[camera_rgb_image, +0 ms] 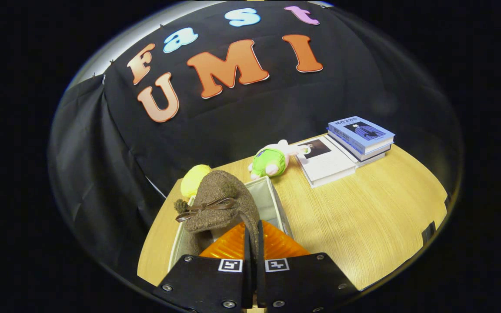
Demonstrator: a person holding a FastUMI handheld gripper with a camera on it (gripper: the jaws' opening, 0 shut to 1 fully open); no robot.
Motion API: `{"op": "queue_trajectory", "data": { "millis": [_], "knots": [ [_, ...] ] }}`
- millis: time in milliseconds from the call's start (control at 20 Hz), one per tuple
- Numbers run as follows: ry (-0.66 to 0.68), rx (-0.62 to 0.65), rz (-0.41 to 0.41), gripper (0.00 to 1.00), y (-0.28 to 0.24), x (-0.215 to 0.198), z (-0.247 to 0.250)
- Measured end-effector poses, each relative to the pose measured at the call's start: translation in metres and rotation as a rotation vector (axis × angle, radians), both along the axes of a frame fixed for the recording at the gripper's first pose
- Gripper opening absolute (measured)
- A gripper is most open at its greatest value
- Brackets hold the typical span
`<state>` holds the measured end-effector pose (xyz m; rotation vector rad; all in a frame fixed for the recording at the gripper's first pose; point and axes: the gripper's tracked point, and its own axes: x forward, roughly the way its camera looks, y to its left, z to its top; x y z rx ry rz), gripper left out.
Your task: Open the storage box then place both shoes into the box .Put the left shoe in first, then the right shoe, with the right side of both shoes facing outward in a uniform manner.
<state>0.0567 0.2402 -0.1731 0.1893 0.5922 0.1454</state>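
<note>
Gripper [253,243]: fingers drawn close together, pinching the rim of the brown shoe's opening between them; only a thin slit shows between the fingers, and the fabric edge runs into it
Shoe [224,204]: a brown fuzzy shoe with a thin dark bow on its top; it hangs from the fingers, toe away from the camera, over the open storage box; held by the rim, I judge, so the body can drop in freely while the fingers stay above the walls
Storage box [272,195]: pale fabric walls, already open, just ahead of and below the fingers; placed near the table's front edge, likely for an easy reach; whether another shoe lies inside, I cannot tell
Table [363,217]: light wood grain
Plush toys: a yellow one [194,179] behind the shoe, a green and cream one [272,161] beyond the box; well clear of the work
Books [346,145]: a small stack at the far side, apart from the box
Writing: characters on the top blue book cover, too small to read; square coded markers on the gripper body
Step in hand: lowering this shoe into the box; which foot it fits is unclear
</note>
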Motion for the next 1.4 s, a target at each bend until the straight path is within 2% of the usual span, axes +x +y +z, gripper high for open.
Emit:
{"op": "queue_trajectory", "data": {
  "millis": [100, 200, 250, 300, 450, 550, 950, 1250, 1400],
  "knots": [
    [0.006, -0.024, 0.007, 0.05, 0.002, 0.001, -0.005],
    [-0.008, -0.018, 0.024, 0.15, 0.006, -0.002, 0.001],
    [-0.035, -0.015, 0.023, 0.33, 0.005, 0.002, 0.008],
    [-0.054, -0.022, 0.020, 0.41, 0.002, 0.004, 0.015],
    [-0.111, -0.073, 0.015, 0.80, -0.010, 0.003, 0.032],
    [-0.146, -0.090, 0.021, 0.97, -0.018, 0.001, 0.044],
    [-0.326, -0.161, -0.006, 0.98, -0.086, -0.014, 0.109],
    [-0.402, -0.183, -0.032, 0.99, -0.146, -0.026, 0.126],
    [-0.434, -0.230, -0.096, 0.99, -0.189, -0.030, 0.129]
  ]
}}
